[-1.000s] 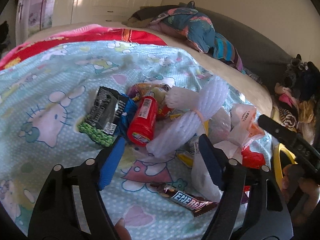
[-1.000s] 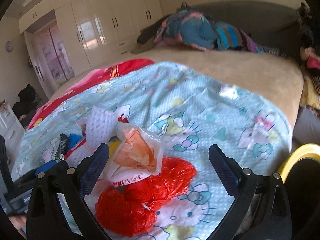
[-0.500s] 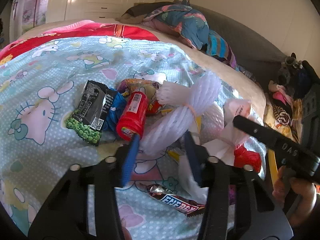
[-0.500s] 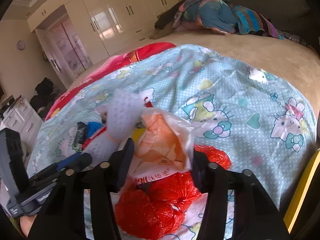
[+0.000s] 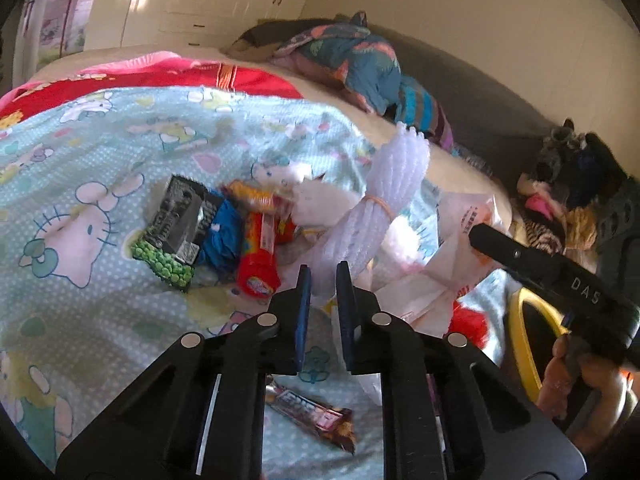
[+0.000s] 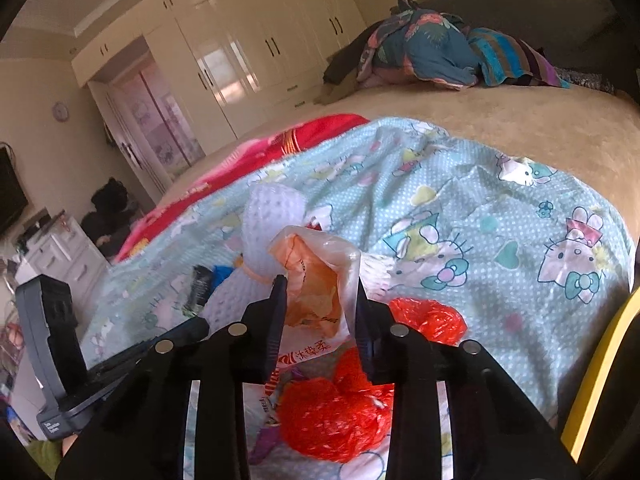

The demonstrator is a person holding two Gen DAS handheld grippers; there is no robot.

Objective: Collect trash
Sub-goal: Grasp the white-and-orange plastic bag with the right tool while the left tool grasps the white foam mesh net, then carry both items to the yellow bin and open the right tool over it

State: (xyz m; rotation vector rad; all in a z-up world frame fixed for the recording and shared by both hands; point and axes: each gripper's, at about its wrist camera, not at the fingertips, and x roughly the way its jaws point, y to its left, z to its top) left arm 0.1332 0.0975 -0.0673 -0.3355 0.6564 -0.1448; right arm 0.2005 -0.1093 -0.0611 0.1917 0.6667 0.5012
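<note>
The left tongs (image 5: 322,280) have just been closing and now pinch the near end of a white foam net sleeve (image 5: 384,200); the right tongs (image 6: 320,292) have likewise been closing and clamp the mouth of a crumpled orange-and-white plastic bag (image 6: 320,276). Both grabs look made, so the next move likely calls for lifting each piece clear without dragging its neighbours. Just below the right tongs lies a red plastic bag (image 6: 340,412); left of the left tongs sit a red tube (image 5: 260,256) and a pea packet (image 5: 172,232), with a snack bar (image 5: 316,420) beneath them. Everything rests on a cartoon-cat blanket (image 6: 500,240) over a bed, white wardrobes (image 6: 256,52) beyond.
</note>
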